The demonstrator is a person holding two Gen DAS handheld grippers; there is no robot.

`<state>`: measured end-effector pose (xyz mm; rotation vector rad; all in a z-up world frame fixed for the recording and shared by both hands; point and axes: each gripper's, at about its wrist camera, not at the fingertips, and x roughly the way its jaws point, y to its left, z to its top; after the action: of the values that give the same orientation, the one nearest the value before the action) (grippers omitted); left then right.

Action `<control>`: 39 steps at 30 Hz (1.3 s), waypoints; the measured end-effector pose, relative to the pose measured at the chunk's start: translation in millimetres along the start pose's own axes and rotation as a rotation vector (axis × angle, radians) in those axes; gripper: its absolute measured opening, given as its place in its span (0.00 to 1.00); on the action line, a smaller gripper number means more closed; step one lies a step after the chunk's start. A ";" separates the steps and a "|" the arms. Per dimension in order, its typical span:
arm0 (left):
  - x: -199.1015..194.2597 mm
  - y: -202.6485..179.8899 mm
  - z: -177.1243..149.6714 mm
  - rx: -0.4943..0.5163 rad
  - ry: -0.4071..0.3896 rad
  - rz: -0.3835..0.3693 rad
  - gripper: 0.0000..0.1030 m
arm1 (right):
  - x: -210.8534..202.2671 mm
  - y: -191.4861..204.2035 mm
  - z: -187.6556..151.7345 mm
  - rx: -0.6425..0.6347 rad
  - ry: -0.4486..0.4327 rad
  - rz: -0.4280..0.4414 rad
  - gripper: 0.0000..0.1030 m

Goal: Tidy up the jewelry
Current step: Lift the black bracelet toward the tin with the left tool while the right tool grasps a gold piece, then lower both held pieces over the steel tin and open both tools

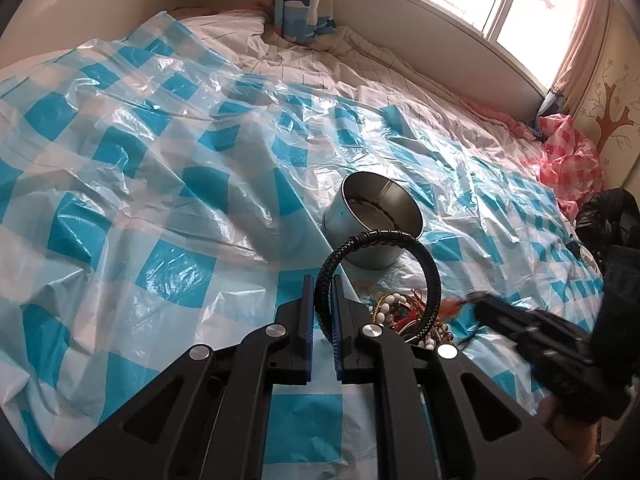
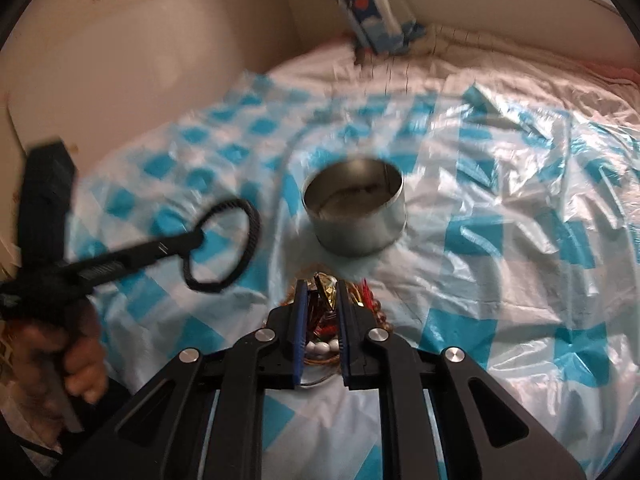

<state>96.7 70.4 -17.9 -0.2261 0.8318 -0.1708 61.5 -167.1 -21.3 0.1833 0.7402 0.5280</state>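
Pinching a black braided bracelet [image 1: 376,264] between its blue pads [image 1: 307,320], the left gripper [image 1: 322,292] is being held above a blue-and-white checked plastic sheet [image 1: 160,168] spread over a bed. The bracelet is being gripped at one side of its loop, and the rest of the loop is arching up and to the right, clear of the sheet. In the left wrist view its top is overlapping the near rim of a round metal tin [image 1: 374,216], which is standing upright on the sheet beyond the gripper; something thin and dark is lying in the bottom of the tin, too small to make out. In the right wrist view the bracelet [image 2: 222,244] is being seen well left of the tin [image 2: 356,214] and apart from it.

A pile of jewelry [image 1: 408,316] is lying on the sheet just in front of the tin, with white beads, gold links and red pieces tangled together. The right gripper [image 2: 323,292] is being held low over this pile [image 2: 340,320], its fingers set a little apart around a gold and dark piece [image 2: 326,292]; whether that piece is actually being squeezed cannot be told, since the view is blurred. A pink checked sheet [image 1: 568,160] is lying crumpled at the far right of the bed.
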 end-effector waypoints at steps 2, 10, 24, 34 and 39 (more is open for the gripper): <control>0.7 -2.4 -0.7 0.013 -0.004 0.007 0.07 | -10.8 -1.6 1.6 0.019 -0.045 0.013 0.14; 7.2 -19.2 8.1 0.034 -0.018 -0.007 0.07 | -27.3 -8.9 22.2 0.080 -0.122 0.029 0.14; 50.1 -37.4 58.6 0.047 -0.004 0.008 0.07 | -7.5 -17.6 74.3 0.135 -0.243 0.059 0.14; 96.0 -44.0 67.4 0.050 0.057 0.003 0.07 | 27.0 -30.0 88.3 0.153 -0.238 0.066 0.14; 112.0 -48.8 72.3 0.049 0.069 0.004 0.07 | 39.7 -40.6 87.3 0.168 -0.214 0.055 0.14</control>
<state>221.9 6.4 -37.5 -0.1731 0.8955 -0.1962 161.6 -179.1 5.0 0.4108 0.5709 0.4893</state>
